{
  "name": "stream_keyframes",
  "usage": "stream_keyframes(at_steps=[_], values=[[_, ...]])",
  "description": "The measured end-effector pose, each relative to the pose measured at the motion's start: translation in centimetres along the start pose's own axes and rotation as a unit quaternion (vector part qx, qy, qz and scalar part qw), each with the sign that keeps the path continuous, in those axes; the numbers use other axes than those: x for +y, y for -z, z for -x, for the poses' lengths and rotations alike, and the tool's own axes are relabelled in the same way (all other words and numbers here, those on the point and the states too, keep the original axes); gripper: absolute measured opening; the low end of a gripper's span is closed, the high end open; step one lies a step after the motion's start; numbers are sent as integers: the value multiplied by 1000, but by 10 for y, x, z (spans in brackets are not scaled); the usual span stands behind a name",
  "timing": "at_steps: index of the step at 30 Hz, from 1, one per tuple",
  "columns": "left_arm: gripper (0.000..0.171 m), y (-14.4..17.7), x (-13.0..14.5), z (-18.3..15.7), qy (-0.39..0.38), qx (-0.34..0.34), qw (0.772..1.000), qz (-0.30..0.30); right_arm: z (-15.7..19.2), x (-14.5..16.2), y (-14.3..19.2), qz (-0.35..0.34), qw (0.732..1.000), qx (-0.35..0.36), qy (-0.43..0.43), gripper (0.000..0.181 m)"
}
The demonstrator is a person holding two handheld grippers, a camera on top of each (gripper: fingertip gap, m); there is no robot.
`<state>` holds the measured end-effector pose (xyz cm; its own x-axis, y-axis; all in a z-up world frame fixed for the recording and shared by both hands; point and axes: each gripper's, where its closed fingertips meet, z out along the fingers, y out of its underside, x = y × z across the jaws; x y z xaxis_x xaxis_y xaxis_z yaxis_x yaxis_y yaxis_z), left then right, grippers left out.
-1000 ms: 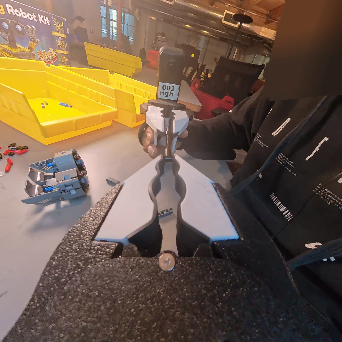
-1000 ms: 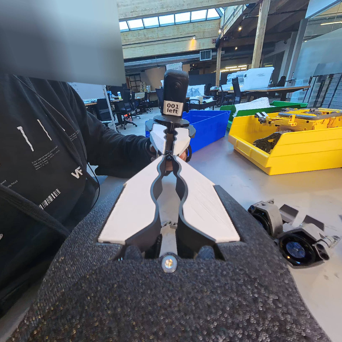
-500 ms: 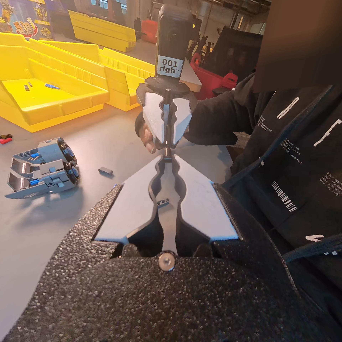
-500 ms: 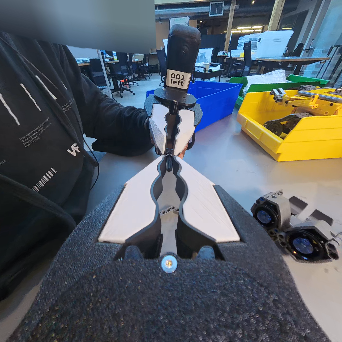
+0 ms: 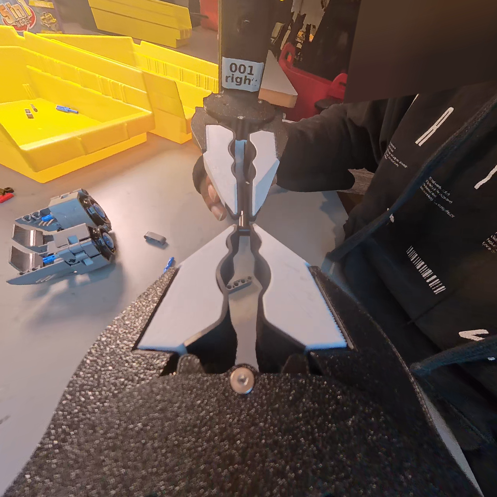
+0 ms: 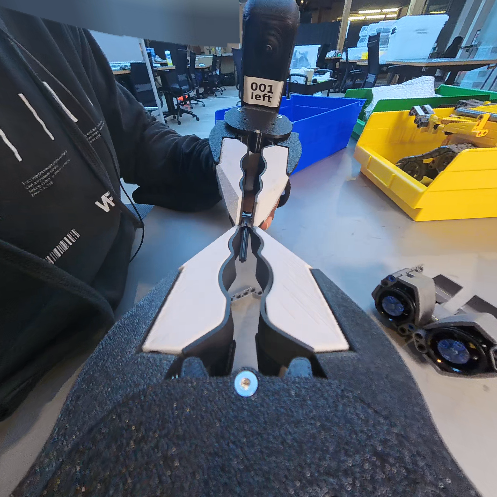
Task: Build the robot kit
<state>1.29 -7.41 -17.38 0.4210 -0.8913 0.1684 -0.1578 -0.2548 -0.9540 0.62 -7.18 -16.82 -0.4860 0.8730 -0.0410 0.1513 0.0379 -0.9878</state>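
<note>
Your right gripper (image 6: 243, 231) is clenched on a thin black pin (image 6: 244, 246), tip to tip with your left gripper (image 5: 243, 230), whose jaws pinch a small dark part (image 6: 246, 216) too tiny to identify. A grey beam (image 5: 239, 283) lies on the desk (image 5: 67, 322) below, half hidden by the jaws.

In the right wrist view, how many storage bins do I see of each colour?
Blue bin: 1
Green bin: 1
Yellow bin: 1
Total: 3
</note>
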Motion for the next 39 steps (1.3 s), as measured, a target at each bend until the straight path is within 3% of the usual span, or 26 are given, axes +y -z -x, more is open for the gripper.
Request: stream_keyframes(at_steps=[5,10,13,22,26,36,39], values=[[7,21,18,23,-25,-48,997,57,-15,5,11,32,999,23,-2,22],[7,27,51,40,-28,-71,988,137,-13,52,17,171,985,16,1,22],[7,26,61,43,-26,-76,983,163,-4,69,9,219,976,3,9,22],[7,26,80,49,-27,-92,973,212,6,76,-13,305,951,42,-18,43],[7,27,83,51,-29,-97,970,219,2,82,-10,346,935,77,-12,41],[7,26,85,52,-34,-100,969,223,4,92,-8,350,935,60,-16,12],[7,26,85,52,-32,-101,969,224,2,93,-6,355,933,62,-14,12]])
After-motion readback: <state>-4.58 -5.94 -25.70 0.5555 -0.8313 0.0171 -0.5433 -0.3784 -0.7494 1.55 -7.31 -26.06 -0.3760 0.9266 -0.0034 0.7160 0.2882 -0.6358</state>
